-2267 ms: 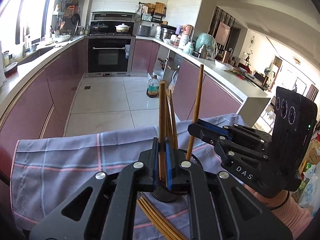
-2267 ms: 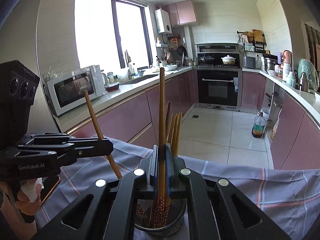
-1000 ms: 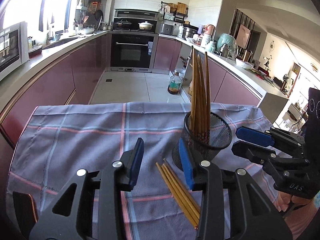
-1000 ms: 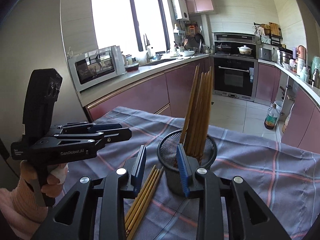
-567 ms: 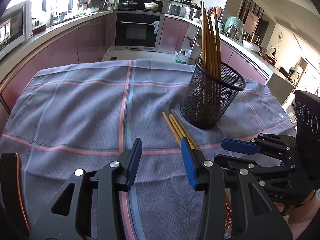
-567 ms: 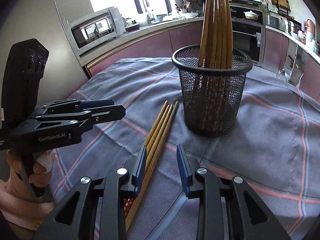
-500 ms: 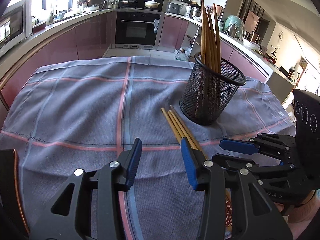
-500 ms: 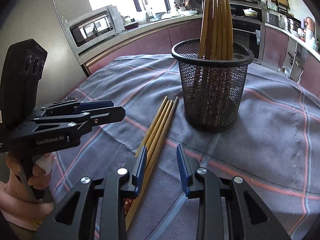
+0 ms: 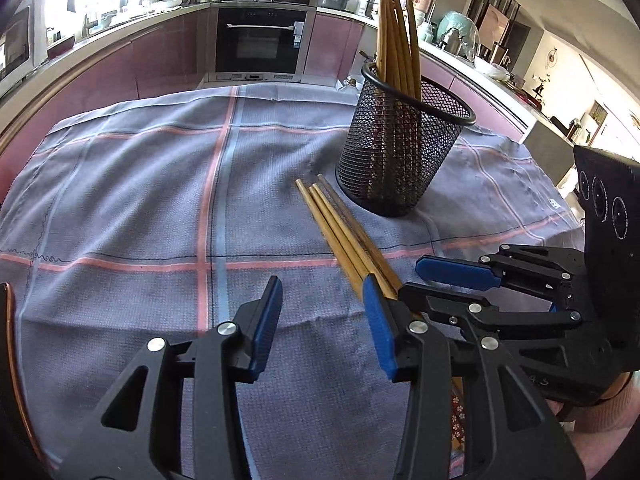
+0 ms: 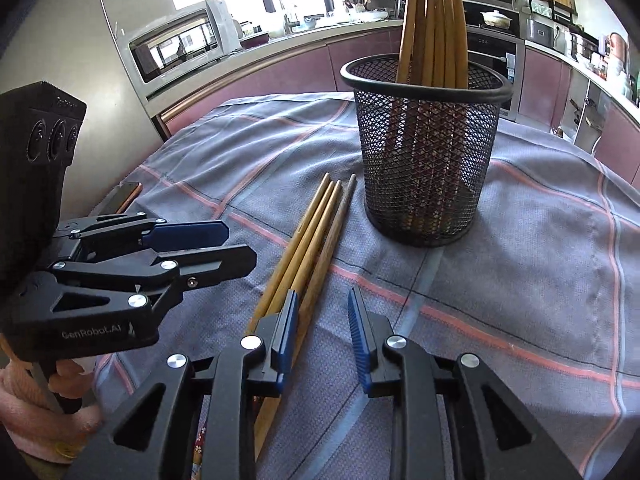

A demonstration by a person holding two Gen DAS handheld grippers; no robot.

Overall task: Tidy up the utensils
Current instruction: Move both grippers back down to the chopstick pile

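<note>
left wrist view: a grey-blue checked cloth (image 9: 120, 208) with pink lines covers the table, in a kitchen with pink cabinets and a black oven (image 9: 260, 40). the left gripper (image 9: 320, 320) tilts down over bare cloth, its blue-padded jaws apart with nothing between them. a black mesh holder (image 9: 404, 152) stands upright with wooden chopsticks in it; the loose chopsticks (image 9: 340, 228) lie just beside its base. the right gripper (image 9: 440, 280) reaches in low from the right.

right wrist view: a microwave (image 10: 180, 44) sits on the counter behind. the right gripper (image 10: 322, 320) angles down, jaws closing, empty; the smooth round loose chopsticks (image 10: 312, 248) pass under its left finger (image 10: 286, 328).
</note>
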